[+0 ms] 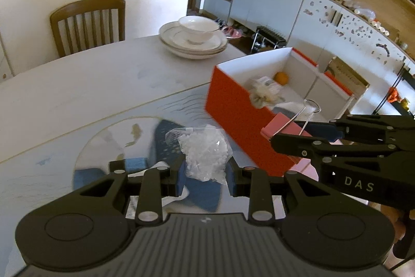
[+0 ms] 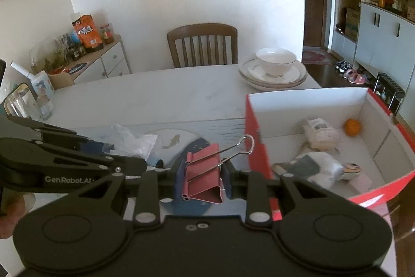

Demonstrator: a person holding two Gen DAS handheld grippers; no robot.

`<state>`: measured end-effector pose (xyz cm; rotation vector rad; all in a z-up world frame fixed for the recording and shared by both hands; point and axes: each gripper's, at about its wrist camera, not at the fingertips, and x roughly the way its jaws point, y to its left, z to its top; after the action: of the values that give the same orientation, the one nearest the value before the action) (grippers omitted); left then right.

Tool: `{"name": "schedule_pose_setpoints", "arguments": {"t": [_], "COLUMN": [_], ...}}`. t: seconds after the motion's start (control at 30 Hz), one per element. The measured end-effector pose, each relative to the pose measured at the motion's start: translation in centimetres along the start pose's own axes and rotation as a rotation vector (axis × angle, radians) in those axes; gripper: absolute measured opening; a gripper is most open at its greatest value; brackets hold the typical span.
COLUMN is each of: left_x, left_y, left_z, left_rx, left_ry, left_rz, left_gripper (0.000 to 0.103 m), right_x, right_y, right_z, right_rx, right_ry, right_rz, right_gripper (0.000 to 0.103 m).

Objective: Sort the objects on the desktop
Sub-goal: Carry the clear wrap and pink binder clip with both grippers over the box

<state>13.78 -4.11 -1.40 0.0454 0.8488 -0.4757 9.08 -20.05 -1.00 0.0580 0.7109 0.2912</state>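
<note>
My right gripper (image 2: 201, 177), lower centre of the right wrist view, is clamped on a pink binder clip (image 2: 205, 179) held across its folded body, wire handles pointing toward the upper right. My left gripper (image 1: 206, 173), lower centre of the left wrist view, is pressed on a clear plastic bag (image 1: 205, 157) of white granules; the pads grip its lower edge, though blur makes the exact contact hard to judge.

The red box (image 2: 256, 142), white inside, fills the right half of the right wrist view. It already holds an orange (image 2: 352, 127) at upper right, a wrapped packet (image 2: 320, 133) beside it, and a soft toy (image 2: 324, 168) nearer me. Both loads hang above the patterned mat (image 1: 103, 136), short of the box's near wall.

To do this step well, I judge that each load should clear the red rim before I let go, the clip first because it sits closest to the wall. The bag is limp and will sag, so I should carry it high and release over a bare patch of the white floor, away from the orange. The stacked dishes (image 2: 272, 72) behind are no concern.
</note>
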Motion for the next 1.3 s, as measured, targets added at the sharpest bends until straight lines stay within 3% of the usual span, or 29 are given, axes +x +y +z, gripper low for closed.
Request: {"name": "schedule_pose_setpoints", "arguments": {"t": [0.8,1.3], "left_x": [5.2,11.3], "left_y": [-12.3,-14.7], "left_z": [4.8,8.7], "left_rx": [0.098,0.121], "left_ry": [-0.012,0.03], "left_rz": [-0.054,0.008], "left_gripper": [0.03,0.03], "right_x": [-3.4,-0.9], "right_y": [-13.6,-19.8], "right_z": [0.8,2.3], "right_rx": [0.058,0.062], "right_ry": [-0.049,-0.026], "right_rz": [-0.07,-0.089], "right_gripper": [0.029,0.029]}}
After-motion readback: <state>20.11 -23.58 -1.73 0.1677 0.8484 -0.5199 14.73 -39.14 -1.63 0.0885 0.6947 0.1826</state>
